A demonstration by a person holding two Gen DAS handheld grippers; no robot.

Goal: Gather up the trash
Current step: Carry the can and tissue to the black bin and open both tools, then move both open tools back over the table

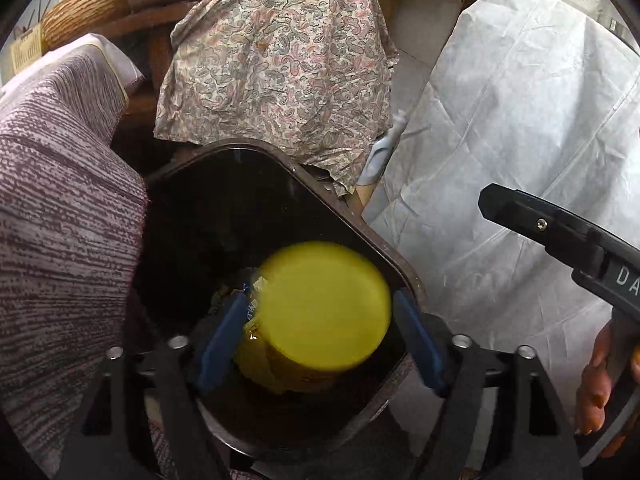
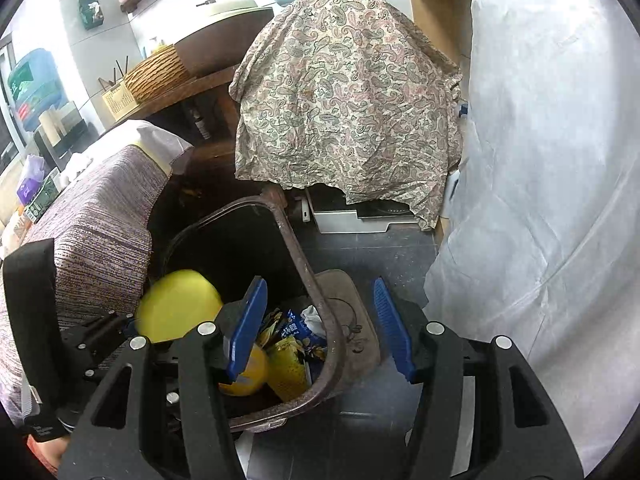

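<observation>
A blurred yellow container [image 1: 320, 308] is seen above the trash bin [image 1: 348, 224] — between the released left hand-held gripper [image 1: 320, 338] fingers; the right hand-held gripper [image 2: 320, 328] is spread too.

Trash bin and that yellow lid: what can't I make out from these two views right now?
- Yellow lid: motion-blurred in both views, so contact with the left gripper fingers is unclear.
- Trash bin bottom: dark in the left wrist view; the right gripper blocks part of it in the right wrist view.
- Wrappers: print too small to read.
- Whatever is under the paisley cloth: covered.
</observation>
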